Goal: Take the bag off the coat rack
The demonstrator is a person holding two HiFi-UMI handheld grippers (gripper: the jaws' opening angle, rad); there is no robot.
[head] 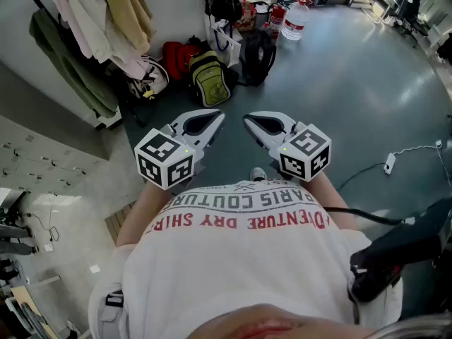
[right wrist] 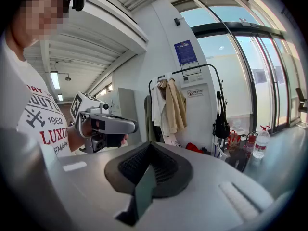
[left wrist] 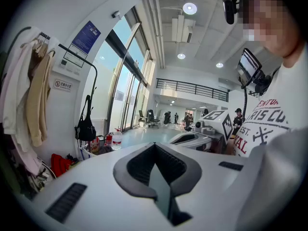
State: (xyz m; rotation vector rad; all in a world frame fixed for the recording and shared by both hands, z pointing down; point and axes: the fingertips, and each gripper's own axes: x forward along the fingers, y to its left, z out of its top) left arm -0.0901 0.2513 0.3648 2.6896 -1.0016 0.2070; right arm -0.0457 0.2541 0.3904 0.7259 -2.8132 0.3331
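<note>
A black bag hangs by its straps from the far hook of the coat rack. It also shows in the left gripper view and in the right gripper view. Coats and shirts fill the rack's near end. Both grippers are held side by side close to the person's chest, well short of the bag. My left gripper is shut and empty, its jaws meeting at the tip. My right gripper is likewise shut with nothing in it.
On the floor under the rack lie a red bag, a yellow-green backpack and a black backpack. A water jug and a fire extinguisher stand behind. A white cable trails at the right.
</note>
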